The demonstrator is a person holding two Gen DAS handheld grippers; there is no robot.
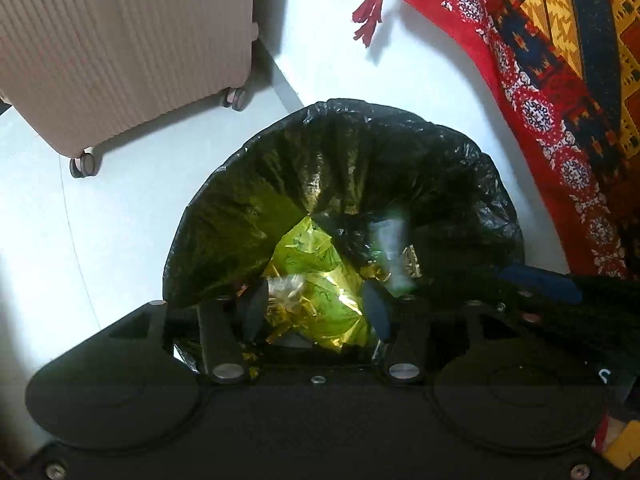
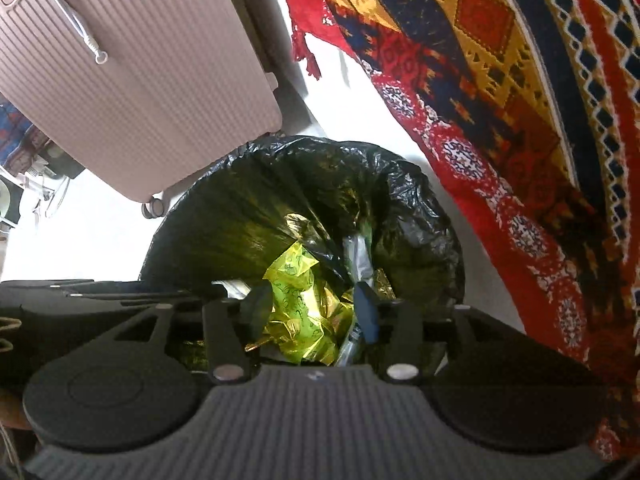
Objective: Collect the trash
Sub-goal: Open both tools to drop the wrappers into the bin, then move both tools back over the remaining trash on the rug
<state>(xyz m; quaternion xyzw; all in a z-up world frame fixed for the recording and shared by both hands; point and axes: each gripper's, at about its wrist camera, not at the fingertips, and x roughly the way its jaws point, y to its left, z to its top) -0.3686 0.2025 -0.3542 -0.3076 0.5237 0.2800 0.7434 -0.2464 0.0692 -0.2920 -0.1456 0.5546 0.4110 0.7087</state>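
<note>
A bin lined with a black bag (image 1: 280, 184) stands on the white floor, right below both grippers. Inside lie yellow-green wrappers (image 1: 316, 256) and gold foil (image 1: 288, 316). A blurred pale and green item (image 1: 390, 248) shows against the bag's right inner wall. My left gripper (image 1: 316, 304) hangs over the bin's mouth, open, with nothing pinched between its pads. From the right wrist the same bag (image 2: 248, 208), the wrappers (image 2: 296, 272) and a clear plastic piece (image 2: 358, 256) are in sight. My right gripper (image 2: 312, 306) is open above them, its pads gripping nothing.
A pink ribbed suitcase (image 1: 120, 40) on wheels stands on the floor behind the bin to the left. A red patterned cloth (image 1: 560, 100) with tassels hangs close along the bin's right side. The left gripper's body (image 2: 80, 292) shows at the left in the right wrist view.
</note>
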